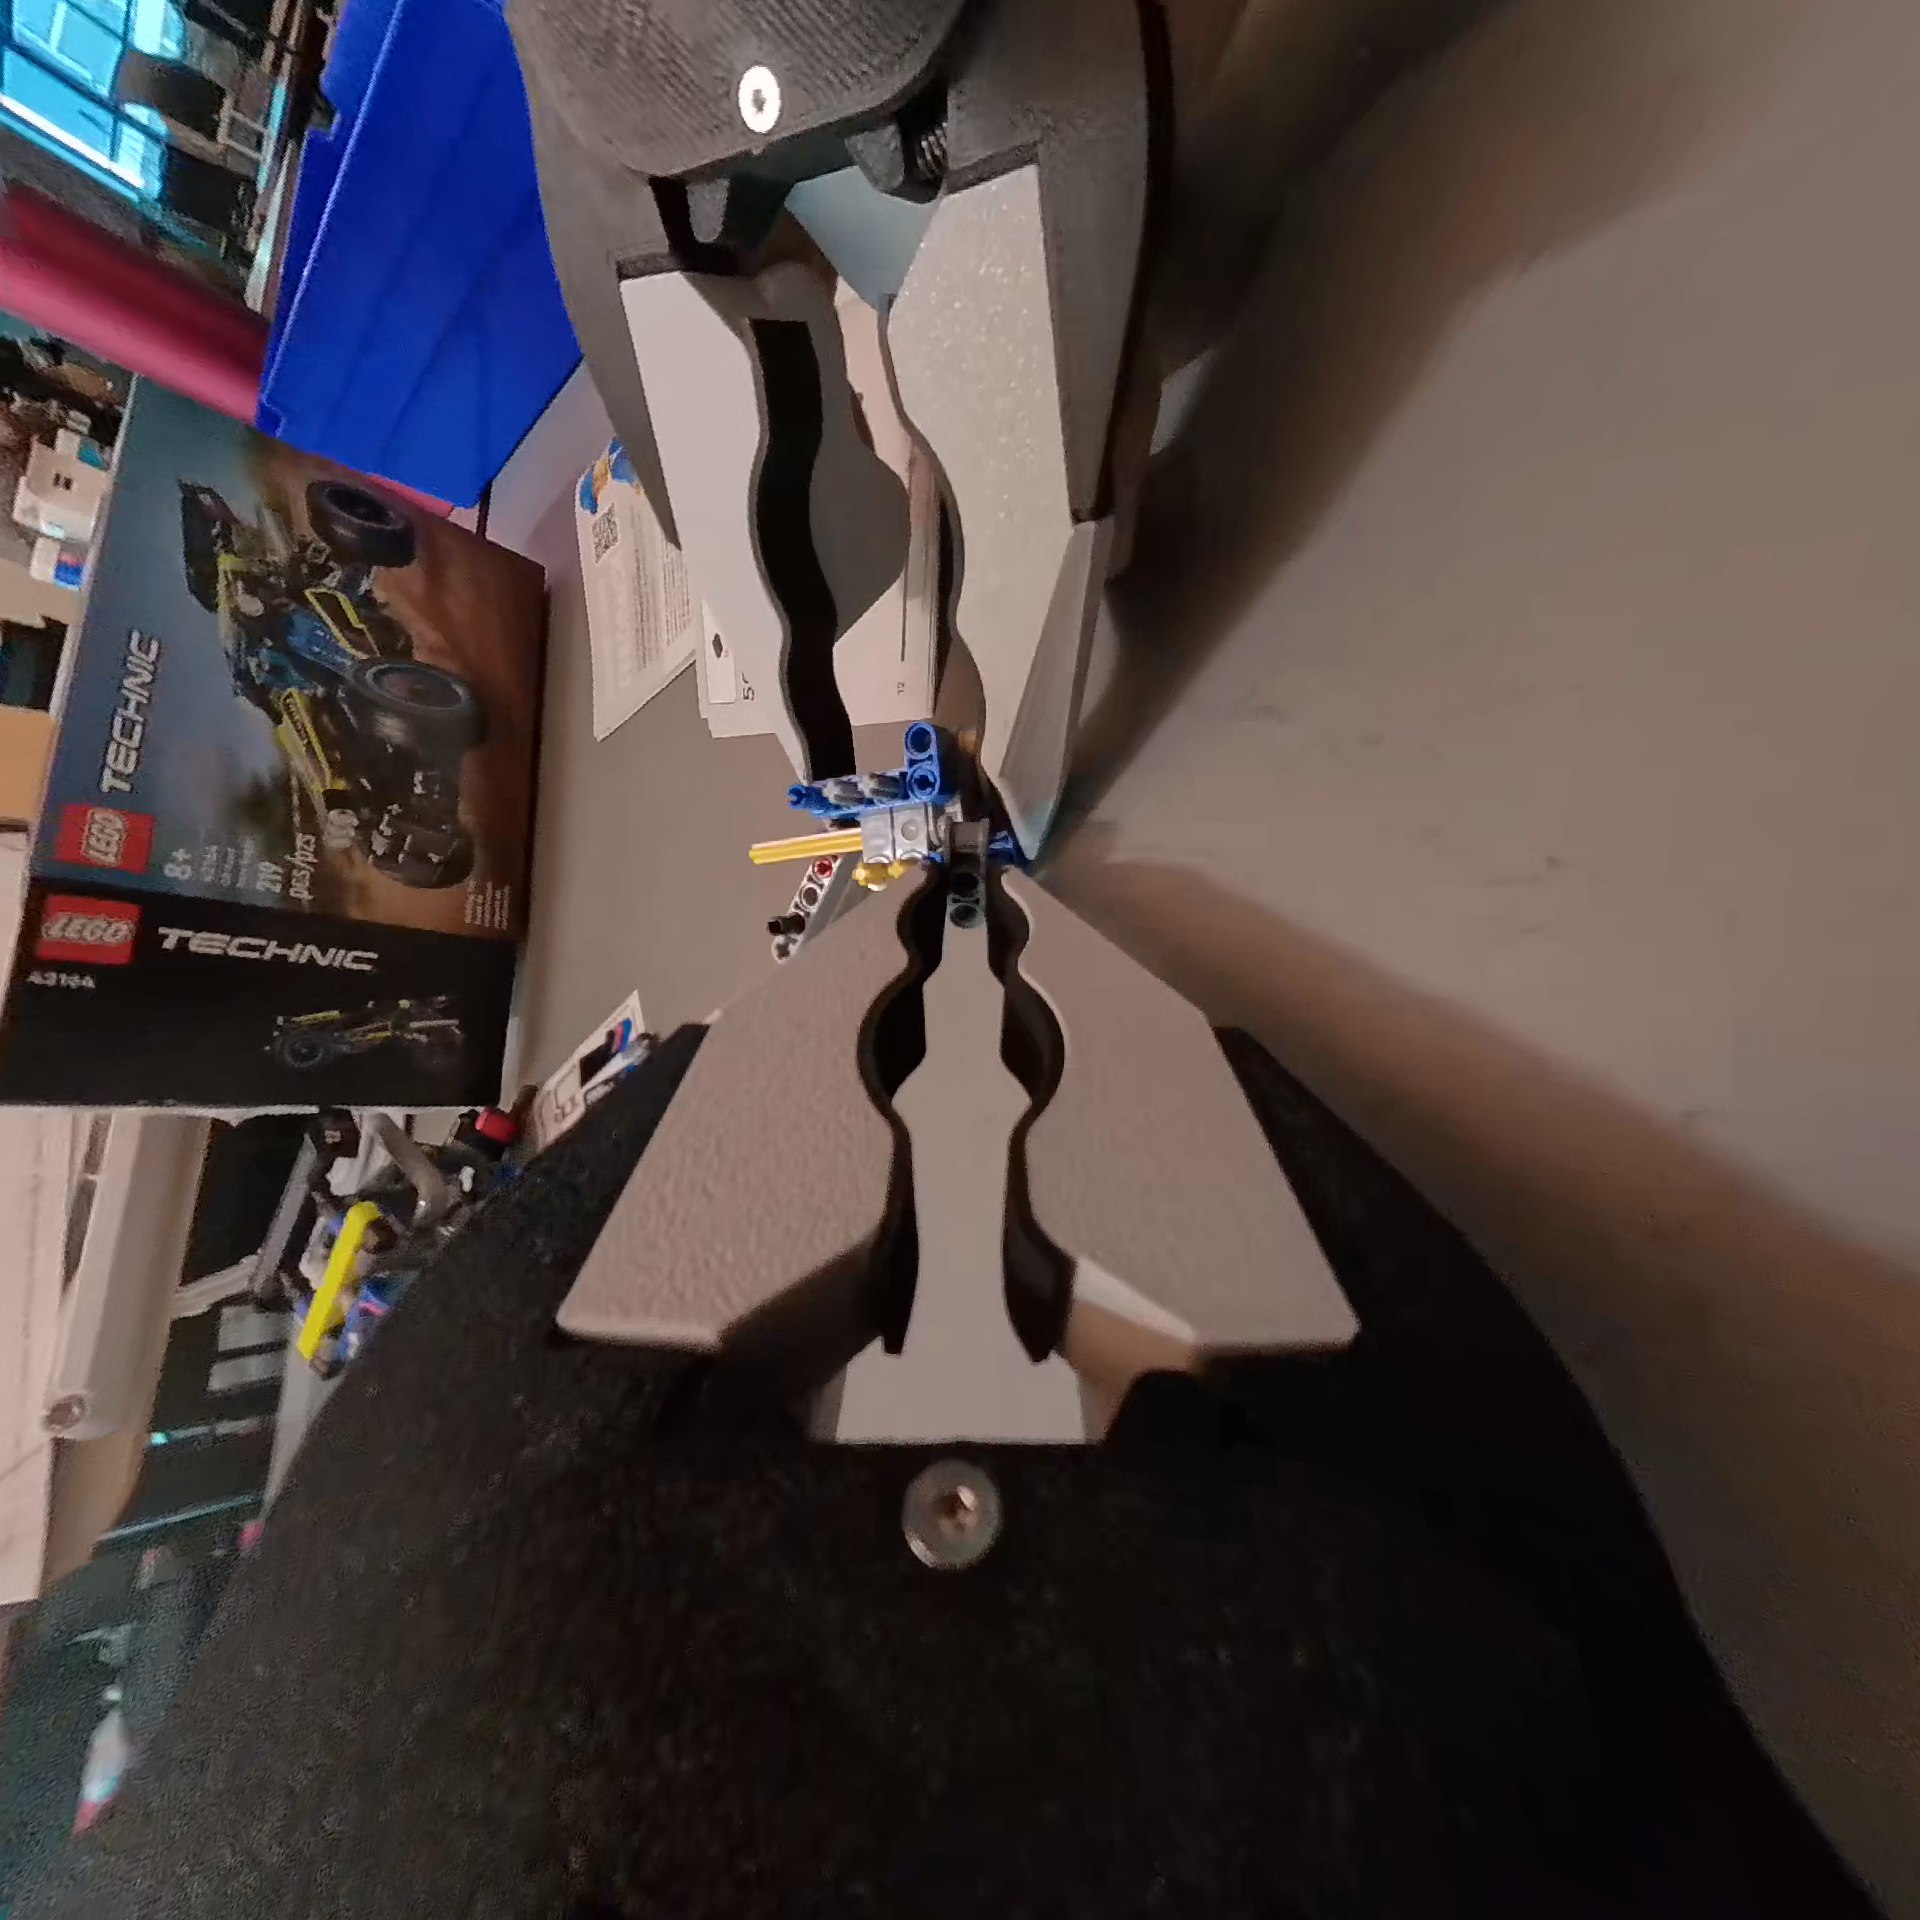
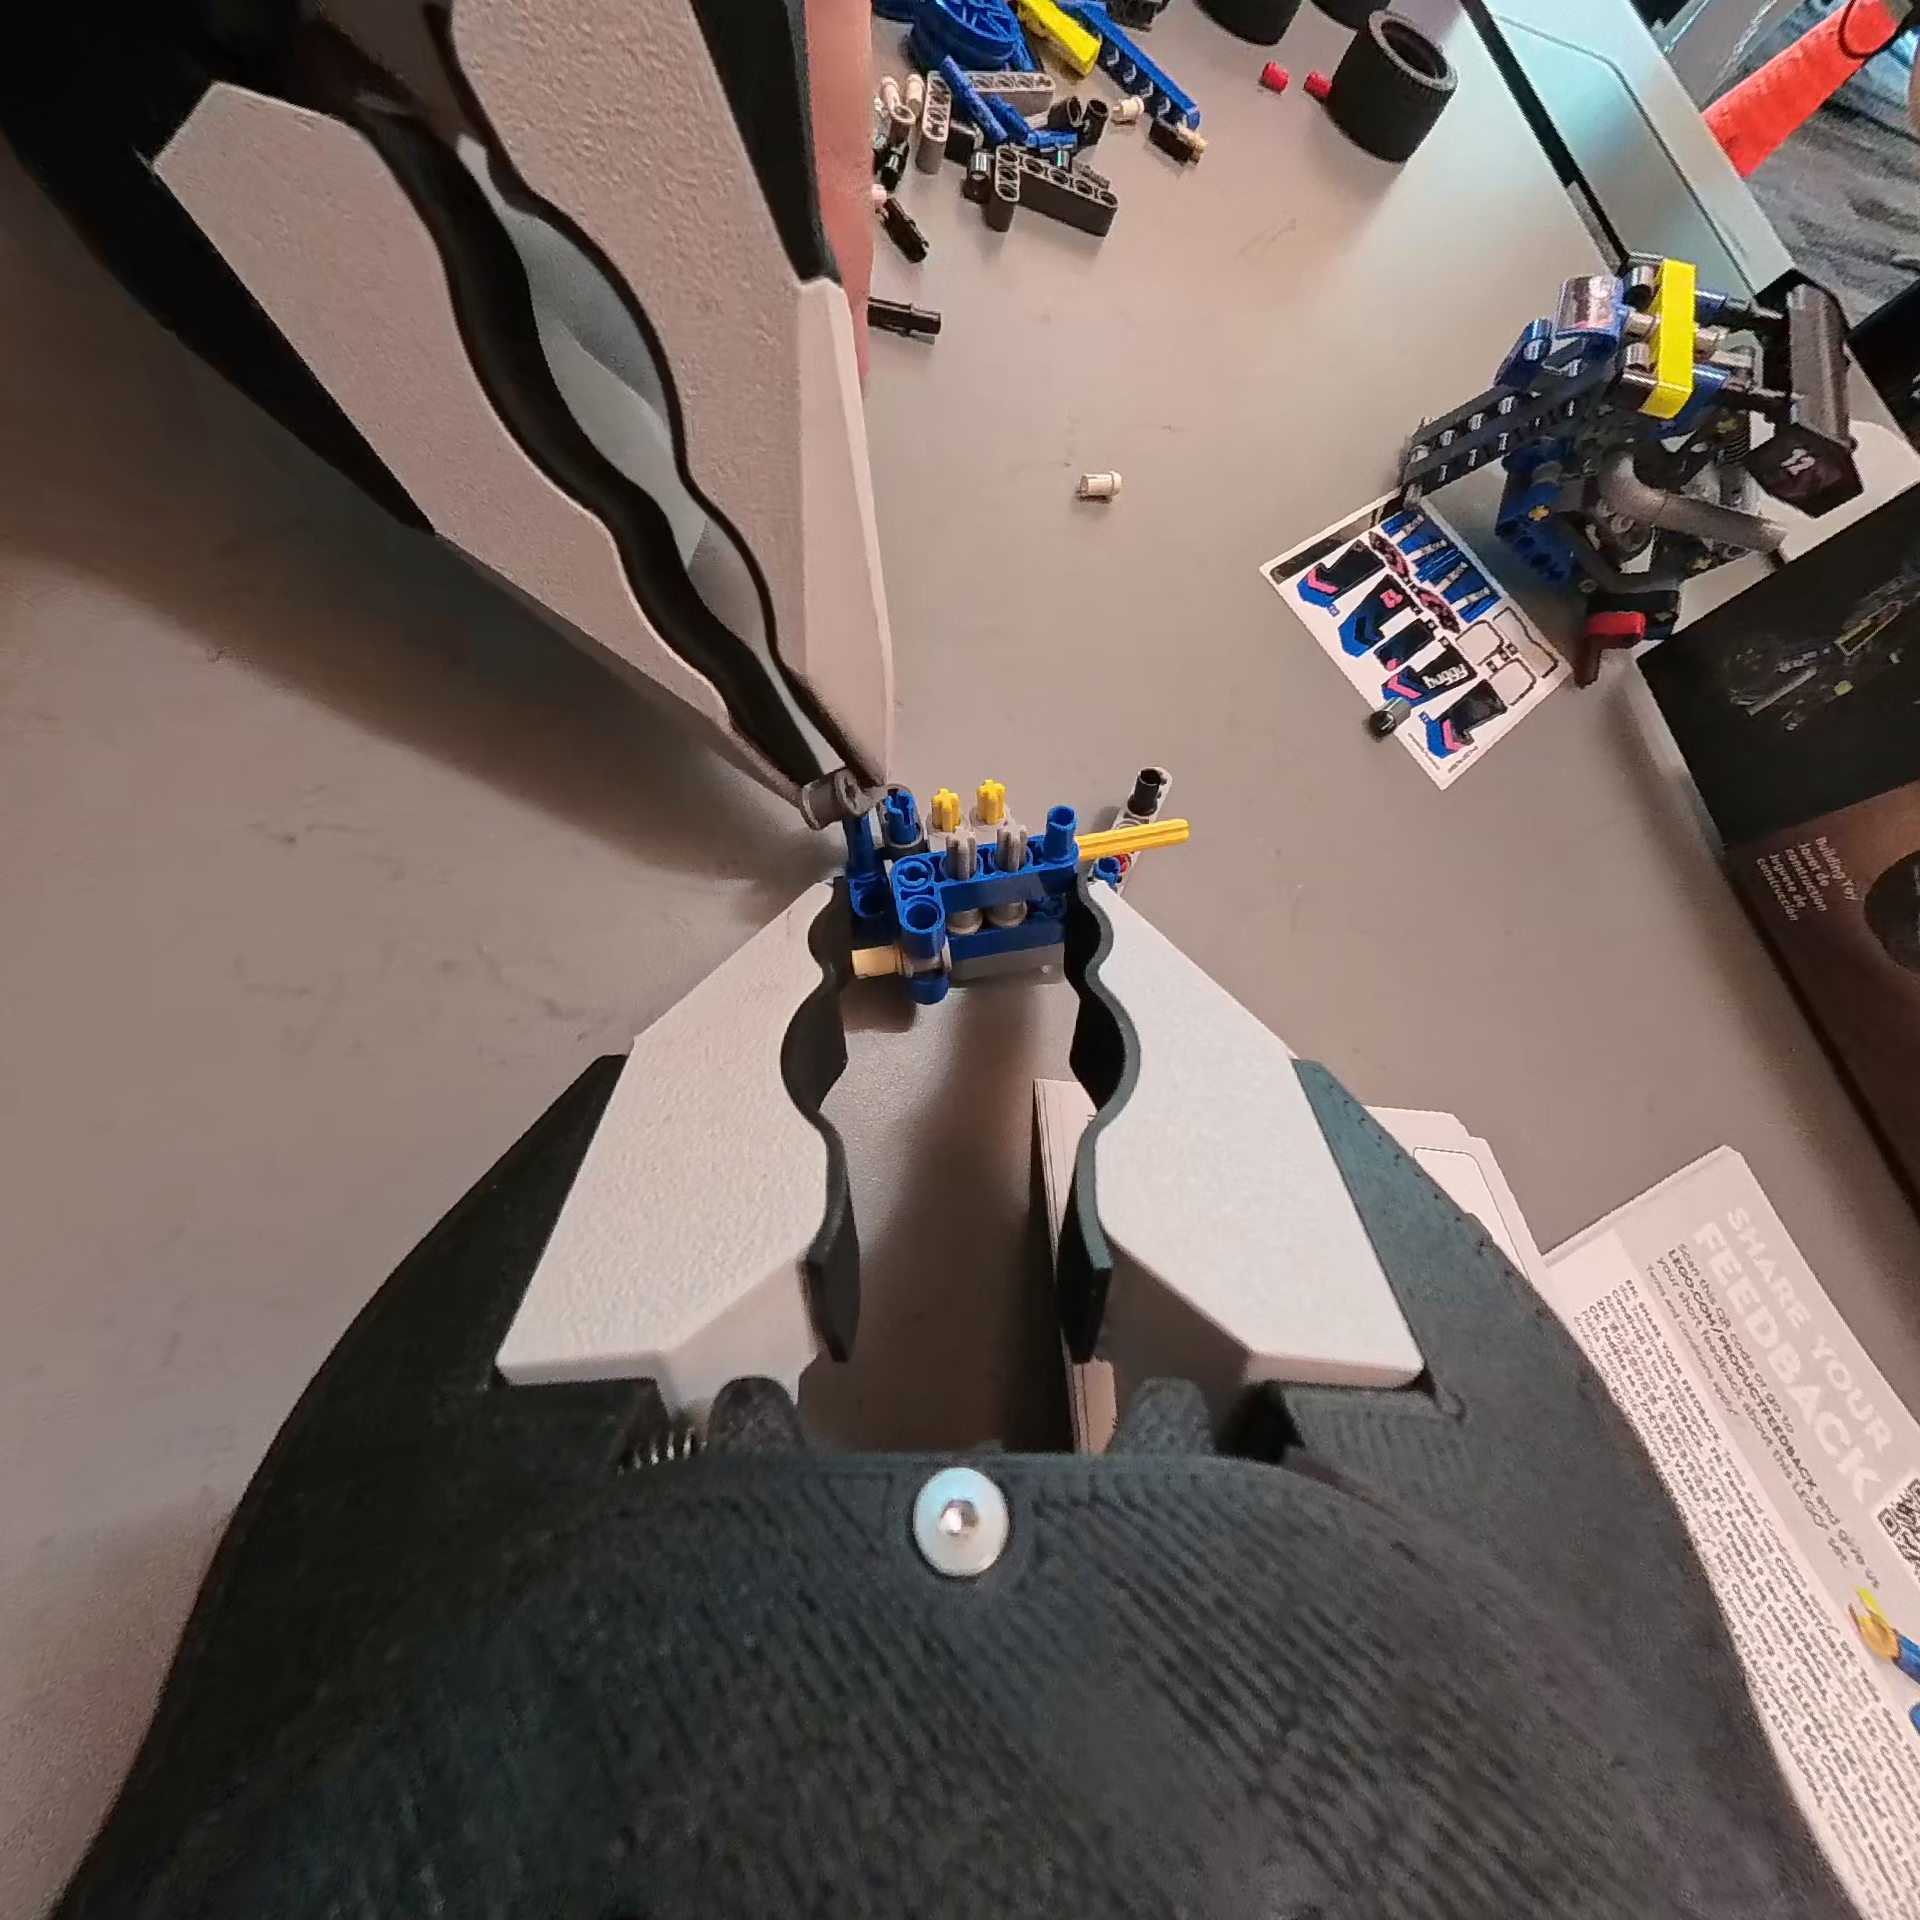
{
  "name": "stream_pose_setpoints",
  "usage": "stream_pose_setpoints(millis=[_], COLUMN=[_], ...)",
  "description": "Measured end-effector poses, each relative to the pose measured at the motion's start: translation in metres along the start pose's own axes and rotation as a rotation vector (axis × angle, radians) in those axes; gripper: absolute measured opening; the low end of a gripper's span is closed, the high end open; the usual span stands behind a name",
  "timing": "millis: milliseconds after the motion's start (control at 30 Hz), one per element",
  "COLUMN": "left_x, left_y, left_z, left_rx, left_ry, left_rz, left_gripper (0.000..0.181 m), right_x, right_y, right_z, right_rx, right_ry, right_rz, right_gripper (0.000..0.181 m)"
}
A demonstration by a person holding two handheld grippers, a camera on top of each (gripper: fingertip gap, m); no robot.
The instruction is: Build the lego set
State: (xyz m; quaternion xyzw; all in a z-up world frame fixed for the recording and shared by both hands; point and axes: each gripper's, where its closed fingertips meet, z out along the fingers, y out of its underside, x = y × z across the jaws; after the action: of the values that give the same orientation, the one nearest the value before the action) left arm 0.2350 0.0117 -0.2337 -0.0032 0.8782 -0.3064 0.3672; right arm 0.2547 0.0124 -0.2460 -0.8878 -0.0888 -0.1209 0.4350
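A small blue and grey sub-assembly (image 2: 966,914) with a yellow axle (image 2: 1132,834) sticking out to its right sits just above the grey table (image 2: 312,831). My right gripper (image 2: 961,914) is shut on it from both sides. My left gripper (image 1: 961,899) is shut on a small dark grey connector (image 1: 966,883) and holds it against the sub-assembly's (image 1: 899,810) side. In the right wrist view the left gripper (image 2: 847,790) reaches in from the upper left, with the connector (image 2: 836,800) touching the sub-assembly's far left corner.
The set's box (image 1: 281,748) and a blue bin (image 1: 416,260) lie to the left. A partly built vehicle (image 2: 1662,436), a sticker sheet (image 2: 1413,634), a loose-parts pile (image 2: 1029,114), a tyre (image 2: 1392,88) and a white pin (image 2: 1098,484) lie beyond. Leaflets (image 2: 1745,1403) lie under the right gripper. Only a small space, under 4 cm, lies between the two pairs of fingers.
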Motion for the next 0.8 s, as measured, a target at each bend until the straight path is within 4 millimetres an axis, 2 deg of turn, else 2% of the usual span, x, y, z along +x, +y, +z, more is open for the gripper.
stream_pose_setpoints(millis=[133,200,267,367,433,600,667,800], left_x=[0.002,0.005,0.016,0.041,0.047,0.045,0.040,0.041], left_y=[0.002,0.004,0.005,0.010,0.011,0.005,0.003,-0.001], left_z=[-0.002,-0.009,-0.017,-0.028,-0.028,-0.019,-0.020,-0.030], left_rx=[-0.027,-0.079,-0.126,-0.228,-0.247,-0.186,-0.164,-0.135], left_ry=[0.012,0.047,0.161,0.422,0.500,0.495,0.446,0.405], left_rz=[-0.047,-0.046,-0.084,-0.175,-0.198,-0.237,-0.238,-0.228], left_gripper=[0.005,0.005,0.004,0.004,0.004,0.011,0.015,0.007], right_x=[0.000,0.000,0.000,0.000,0.000,0.000,0.000,0.000], right_y=[0.000,0.000,0.000,0.000,0.000,0.000,0.000,0.000], right_z=[0.000,0.000,0.000,0.000,0.000,0.000,0.000,0.000], right_rx=[0.001,0.002,0.002,0.002,0.002,0.002,0.002,0.002], right_ry=[0.001,0.004,0.003,0.000,0.001,0.003,0.003,0.001], right_rz=[-0.001,-0.001,-0.001,0.003,0.002,-0.004,-0.003,-0.001], right_gripper=[0.040,0.040,0.040,0.040,0.040,0.040,0.040,0.040])
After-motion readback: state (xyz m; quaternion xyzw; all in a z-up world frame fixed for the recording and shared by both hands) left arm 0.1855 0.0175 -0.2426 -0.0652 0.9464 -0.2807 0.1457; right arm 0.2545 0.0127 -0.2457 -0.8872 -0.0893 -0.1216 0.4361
